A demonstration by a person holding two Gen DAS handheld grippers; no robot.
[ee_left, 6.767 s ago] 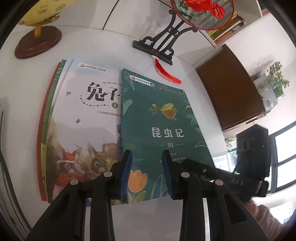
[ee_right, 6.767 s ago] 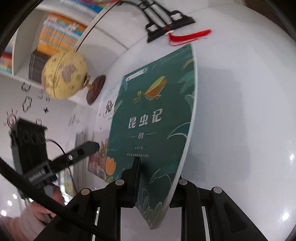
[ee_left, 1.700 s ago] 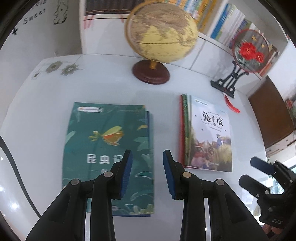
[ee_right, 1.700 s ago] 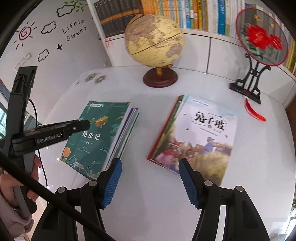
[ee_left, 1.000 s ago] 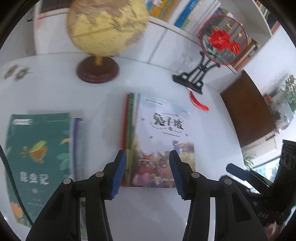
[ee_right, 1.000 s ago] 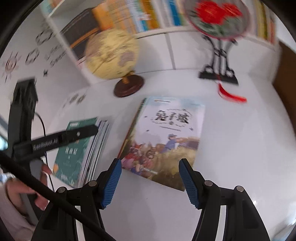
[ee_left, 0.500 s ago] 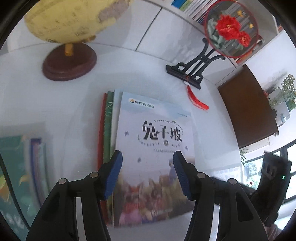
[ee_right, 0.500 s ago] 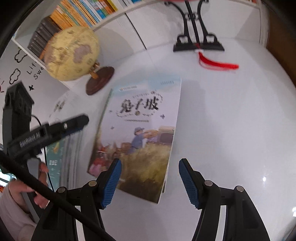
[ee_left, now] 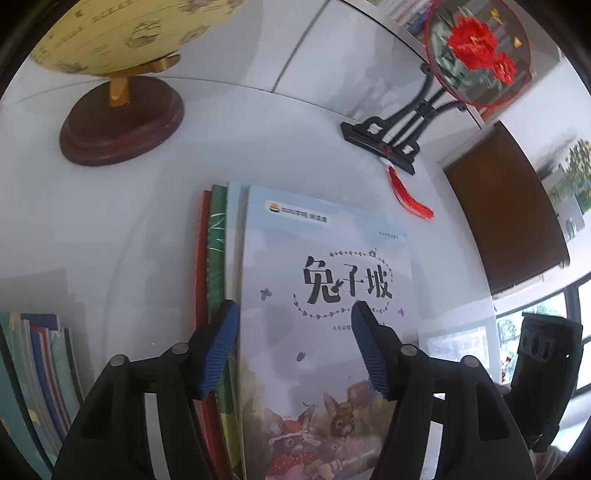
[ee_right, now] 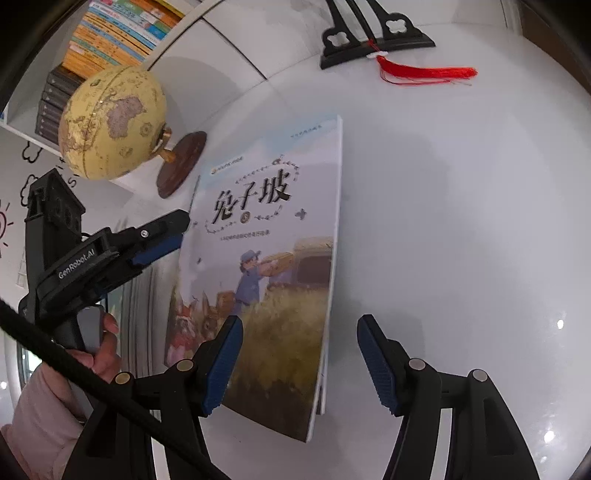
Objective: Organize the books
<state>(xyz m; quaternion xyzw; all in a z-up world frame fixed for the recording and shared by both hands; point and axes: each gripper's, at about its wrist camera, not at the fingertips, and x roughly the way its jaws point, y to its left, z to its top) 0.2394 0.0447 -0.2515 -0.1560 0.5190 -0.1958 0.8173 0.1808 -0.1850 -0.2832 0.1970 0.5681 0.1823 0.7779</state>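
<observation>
Tabletop (ee_right: 461, 229): white and glossy, wide bare stretch from 12 to 5 o'clock of the book stack in the right wrist view; far edge meets white cabinet fronts.
Globe (ee_left: 122, 33): yellow, on a dark wooden base, at 11 o'clock of the stack, well apart from it; its upper part is cut off in the left wrist view.
Fan stand (ee_left: 384, 138): black, at 1 o'clock of the stack, carrying a round red-flower fan; its red tassel (ee_right: 428, 72) lies on the table near the stack's far right corner.
Book stack (ee_left: 325, 280): flat on the table at centre, topped by a pale blue-grey cover with black Chinese title and rabbits; red and green covers stick out along its left edge, its right edge faces open table.
Second pile (ee_left: 37, 362): books at 8 o'clock, fanned edges only, cut off by the frame.
Left gripper (ee_left: 295, 347): jaws have just been opening and stand apart above the top cover's left half, one finger (ee_left: 221, 347) over the left edge; contact with the cover cannot be told.
Right gripper (ee_right: 297, 363): jaws apart, straddling the stack's near right corner, pads not pressing it.
Hand (ee_right: 99, 354): at 8 o'clock in the right wrist view, grips the left gripper's handle, pink sleeve below.
Hidden: lower books' covers, stack's near edge behind the fingers.
</observation>
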